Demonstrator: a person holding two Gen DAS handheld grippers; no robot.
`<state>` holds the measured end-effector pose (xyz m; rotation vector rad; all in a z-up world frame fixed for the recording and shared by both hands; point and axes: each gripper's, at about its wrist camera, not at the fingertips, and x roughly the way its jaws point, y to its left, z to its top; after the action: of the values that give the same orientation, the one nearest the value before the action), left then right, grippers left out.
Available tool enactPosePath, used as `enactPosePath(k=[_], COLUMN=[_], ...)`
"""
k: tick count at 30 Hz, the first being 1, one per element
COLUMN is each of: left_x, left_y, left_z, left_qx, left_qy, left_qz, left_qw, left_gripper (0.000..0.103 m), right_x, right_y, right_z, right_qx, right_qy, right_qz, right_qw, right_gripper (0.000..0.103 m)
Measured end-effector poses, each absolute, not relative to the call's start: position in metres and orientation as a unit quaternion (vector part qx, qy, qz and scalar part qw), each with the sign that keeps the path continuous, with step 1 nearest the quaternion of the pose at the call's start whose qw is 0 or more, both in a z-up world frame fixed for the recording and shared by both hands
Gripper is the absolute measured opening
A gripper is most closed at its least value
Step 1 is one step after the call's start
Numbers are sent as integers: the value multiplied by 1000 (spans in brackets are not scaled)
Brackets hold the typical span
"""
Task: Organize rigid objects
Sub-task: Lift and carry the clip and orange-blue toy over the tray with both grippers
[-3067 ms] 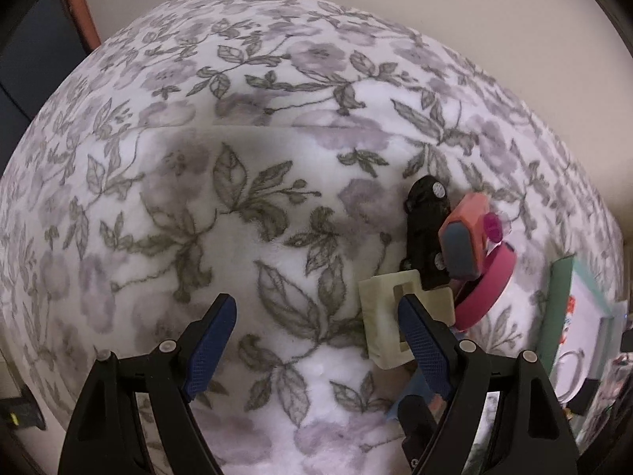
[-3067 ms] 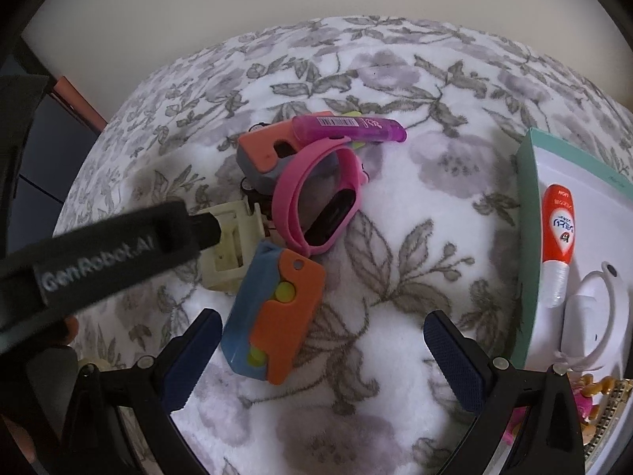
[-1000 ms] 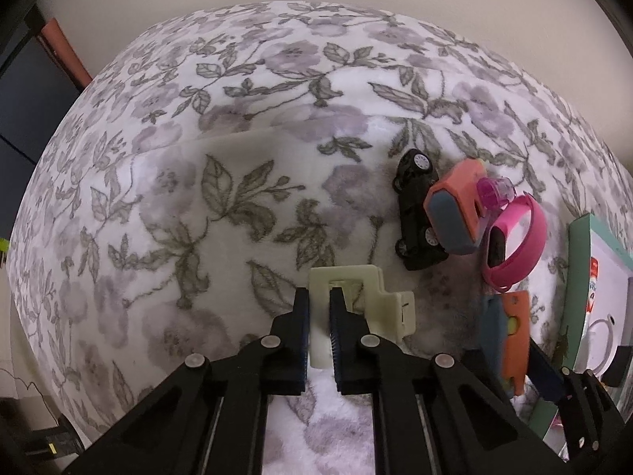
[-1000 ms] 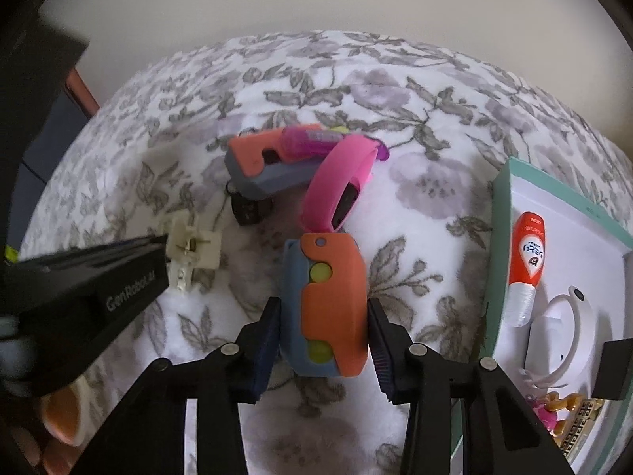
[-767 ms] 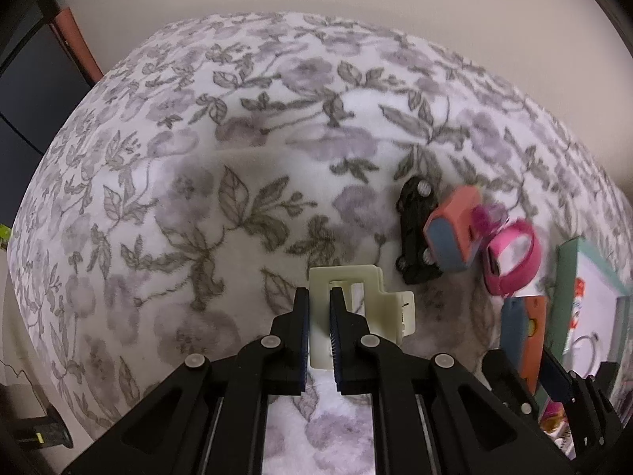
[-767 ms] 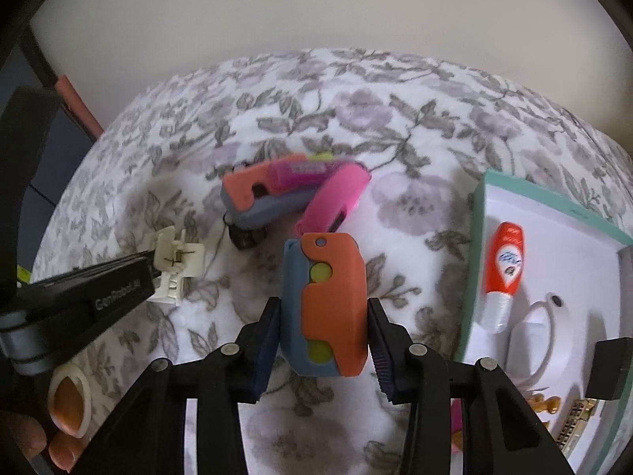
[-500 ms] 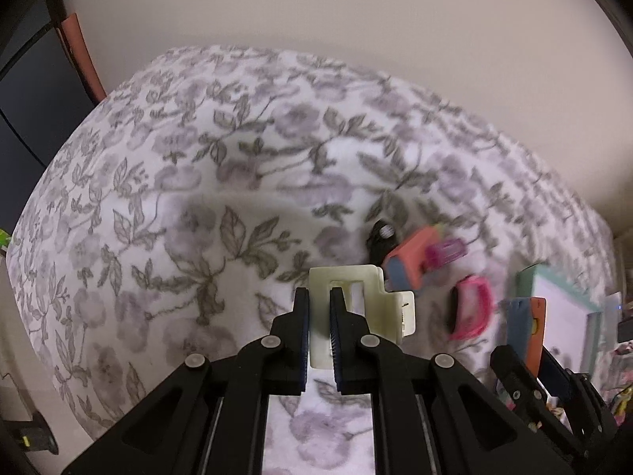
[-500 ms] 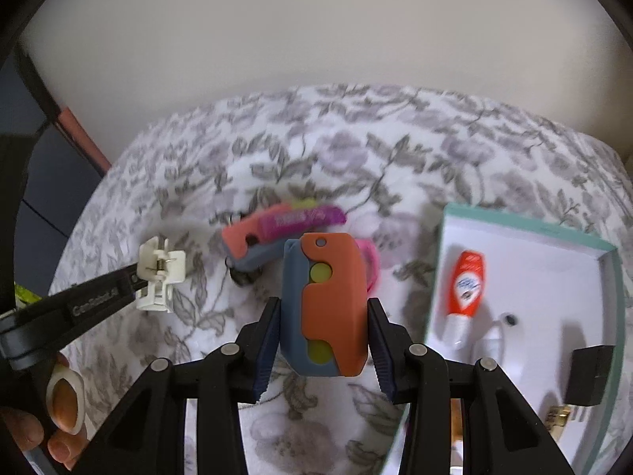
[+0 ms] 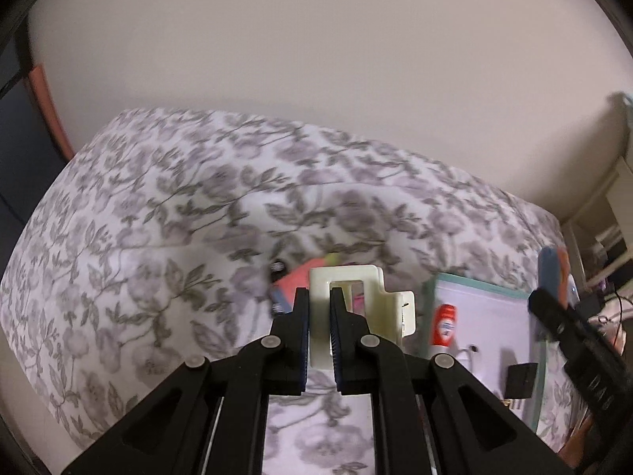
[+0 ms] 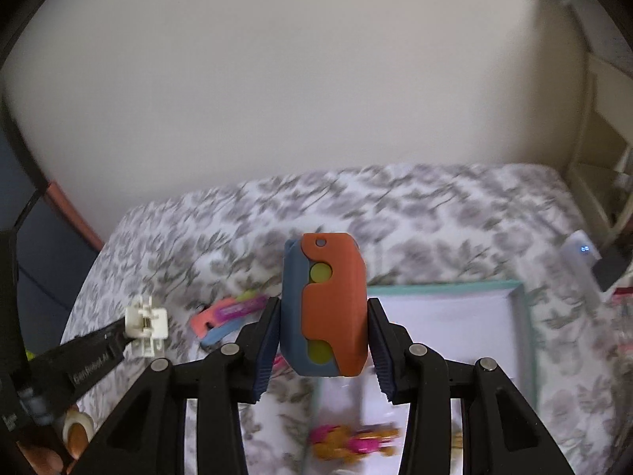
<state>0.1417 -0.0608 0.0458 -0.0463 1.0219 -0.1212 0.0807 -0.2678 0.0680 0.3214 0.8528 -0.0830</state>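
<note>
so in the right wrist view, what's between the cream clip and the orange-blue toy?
Between the cream clip and the orange-blue toy: an orange, blue and purple pile lying on the floral cover.

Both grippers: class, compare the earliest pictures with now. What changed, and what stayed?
The left gripper closed on the cream clip; the right gripper closed on the orange-blue toy. Both lifted them off the bedspread. The tray stayed put.
</note>
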Motion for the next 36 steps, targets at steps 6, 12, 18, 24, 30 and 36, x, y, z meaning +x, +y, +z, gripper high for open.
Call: enactPosePath(k=[6, 12, 18, 24, 30, 36], left_x=[137, 134, 132, 130, 129, 128], left_y=[-100, -133, -171, -207, -234, -245], left_z=[42, 36, 29, 14, -14, -33], left_qx=[6, 23, 36, 43, 62, 75], left_qy=[491, 492, 487, 487, 500, 503], left_qz=[-85, -100, -130, -158, -175, -184], left_qw=[867, 865, 863, 858, 846, 841], left_gripper=[10, 10, 10, 10, 10, 10], right_x=[73, 69, 66, 65, 71, 74], right_y=[-307, -339, -361, -382, -400, -404], right_z=[73, 60, 48, 40, 0, -27], right_qx=[160, 170, 177, 181, 201, 207], right_qy=[405, 419, 431, 434, 474, 499], right_qz=[-77, -104, -116, -126, -136, -137], right_qw=[897, 886, 877, 873, 846, 830], right_gripper=[45, 45, 45, 45, 45, 45])
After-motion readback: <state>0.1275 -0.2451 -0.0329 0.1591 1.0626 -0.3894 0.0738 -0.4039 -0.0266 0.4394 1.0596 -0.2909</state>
